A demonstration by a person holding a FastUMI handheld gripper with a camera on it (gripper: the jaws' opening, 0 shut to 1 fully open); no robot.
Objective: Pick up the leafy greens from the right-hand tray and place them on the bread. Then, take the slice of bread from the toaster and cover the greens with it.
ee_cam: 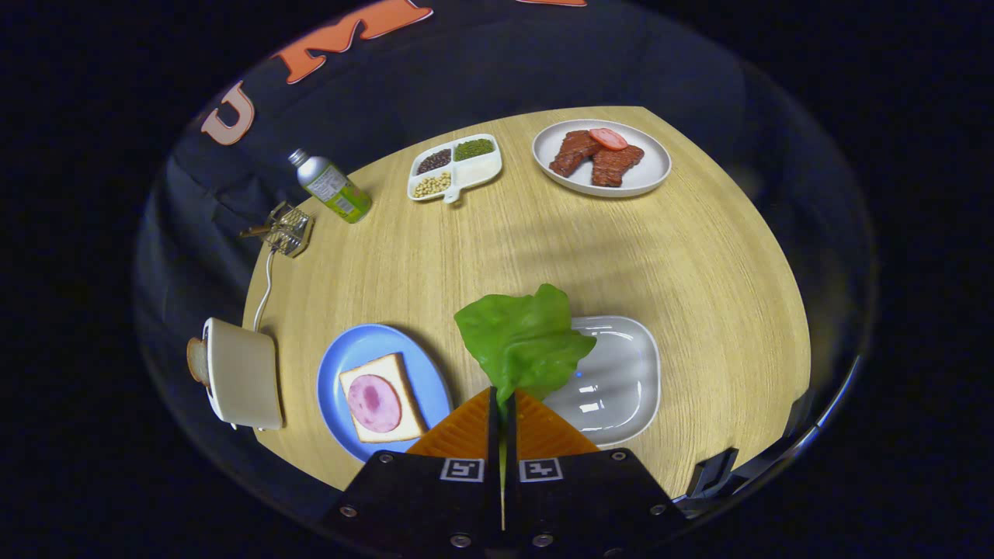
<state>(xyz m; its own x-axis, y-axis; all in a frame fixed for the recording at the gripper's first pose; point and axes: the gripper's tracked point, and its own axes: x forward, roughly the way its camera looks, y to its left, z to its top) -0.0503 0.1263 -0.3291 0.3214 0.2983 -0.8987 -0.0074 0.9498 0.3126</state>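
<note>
- Gripper (502,400): the two orange fingers are pressed together on the stem end of the lettuce leaf (524,341), with only a thin slit between them.
- The leaf is bright green, broad and crinkled, with a wavy edge and a glossy surface. It narrows to a point where the fingers pinch it and fans out ahead of them.
- The leaf is held over the wooden table (699,264). Its right side overlaps the near-left part of the grey tray (621,380); its left side is over bare wood.
- The tray is a pale, shiny, rounded rectangle, just right of the fingers.
- Blue plate (349,365), just left of the fingers: it holds a square slice of bread (396,380), white with a tan crust, and a round pink slice of ham (373,403) lies on top of it.
- Toaster (245,373): cream-coloured, at the table's left edge beyond the blue plate. A second slice of bread (196,361) sticks out of its far side, with a brown crust showing.
- A white cord (265,291) runs from the toaster toward a small wire rack (286,229).
- Far side of the table: a bottle (334,186) with a green label, a white divided dish (456,167) with three kinds of beans or grains, and a white plate (602,157) with brown slabs of meat and a red slice on top.
</note>
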